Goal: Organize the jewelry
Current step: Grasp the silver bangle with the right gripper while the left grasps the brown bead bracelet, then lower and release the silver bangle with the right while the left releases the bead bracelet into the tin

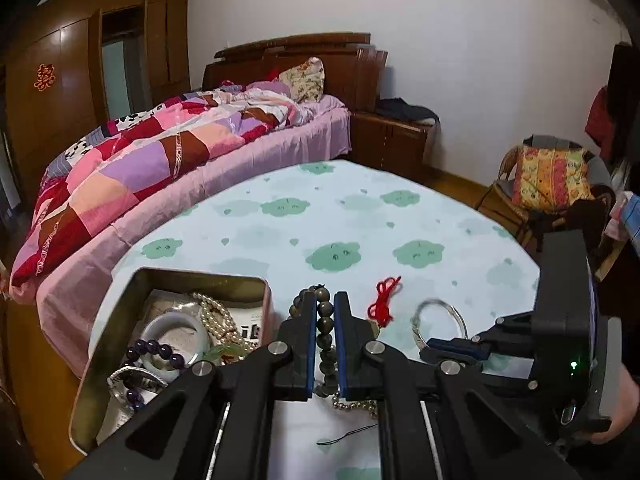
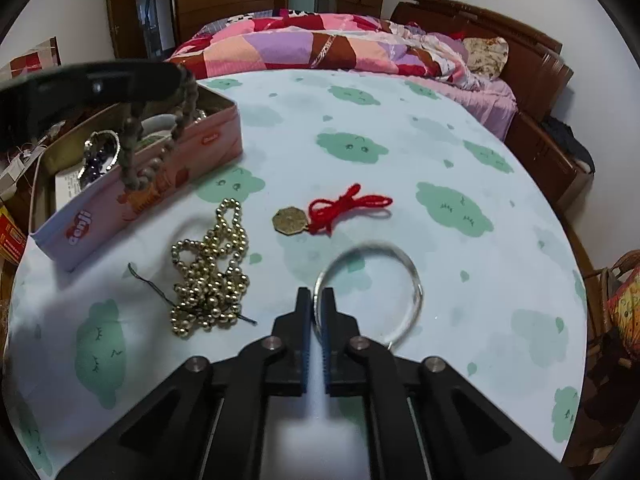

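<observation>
Far left on the worktop (image 2: pixel 400 120), your open tin (image 2: pixel 216 140) sits near the left edge. In it lie a pale jade bangle (image 1: pixel 176 330), a pearl strand (image 1: pixel 220 316), a purple bead bracelet (image 1: pixel 158 350) and a silver piece (image 1: pixel 132 378), crowded together.

Your left gripper (image 1: pixel 325 304) hangs just right of the tin's near wall. Its fingers (image 1: pixel 309 332) are clamped on a dark wooden bead bracelet (image 1: pixel 325 326); from the right wrist view the loop (image 2: pixel 136 152) dangles over the tin's rim, clear of the cloth.

Next to the right, near side: a heap of gold bead chain (image 2: pixel 212 276) lies on the cloth with a dark thread (image 2: pixel 152 284) trailing out of it on both sides.

Centre: an octagonal brass coin (image 2: pixel 289 221) tied to a red yarn cord (image 2: pixel 348 206), flat on the cloth, apart from the chain.

Right of centre, near side: your right gripper (image 2: pixel 317 300) has its fingers (image 2: pixel 329 320) closed on the left arc of a silver bangle (image 2: pixel 412 280). The bangle looks slightly blurred; you cannot tell from either view whether its far side touches the cloth.

Far background: a bed (image 2: pixel 340 44) with a patchwork quilt.
</observation>
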The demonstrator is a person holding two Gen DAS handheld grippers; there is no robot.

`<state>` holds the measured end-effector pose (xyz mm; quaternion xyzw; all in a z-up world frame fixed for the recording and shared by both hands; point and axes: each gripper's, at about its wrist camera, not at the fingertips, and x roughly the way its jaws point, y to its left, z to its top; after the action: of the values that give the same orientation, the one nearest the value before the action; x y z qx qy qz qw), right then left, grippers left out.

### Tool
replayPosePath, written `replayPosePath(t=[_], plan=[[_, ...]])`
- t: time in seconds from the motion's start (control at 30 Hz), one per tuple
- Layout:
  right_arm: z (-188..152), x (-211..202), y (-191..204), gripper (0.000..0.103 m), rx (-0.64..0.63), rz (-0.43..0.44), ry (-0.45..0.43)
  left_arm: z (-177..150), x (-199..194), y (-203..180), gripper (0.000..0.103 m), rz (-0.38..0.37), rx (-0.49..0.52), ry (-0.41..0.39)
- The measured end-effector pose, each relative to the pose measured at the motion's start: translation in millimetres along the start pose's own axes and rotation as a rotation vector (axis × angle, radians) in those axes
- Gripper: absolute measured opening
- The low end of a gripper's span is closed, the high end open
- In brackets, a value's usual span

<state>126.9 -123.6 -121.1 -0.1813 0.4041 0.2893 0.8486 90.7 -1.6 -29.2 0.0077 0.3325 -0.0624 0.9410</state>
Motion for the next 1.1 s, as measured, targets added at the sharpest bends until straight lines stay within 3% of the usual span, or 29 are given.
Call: replayPosePath(t=[0.4,0.77,1.1], plan=[[28.1,-57.4,21.6,0.006,-0.044,0.013,-0.185,15.8,-50.5,32.3,0.007,0.062,-0.026,-0.113],[74.2,-52.3,76.1,0.006,-0.169,0.111,-0.272,-5.4,-51.6,81.4,0.007,0.149,-0.101,-0.078],[88.0,-24.9,115.2,0.006,-0.224,0.214,-0.26,-34.1,-30.9,108.8,0.007,0.177,-0.17,0.002]])
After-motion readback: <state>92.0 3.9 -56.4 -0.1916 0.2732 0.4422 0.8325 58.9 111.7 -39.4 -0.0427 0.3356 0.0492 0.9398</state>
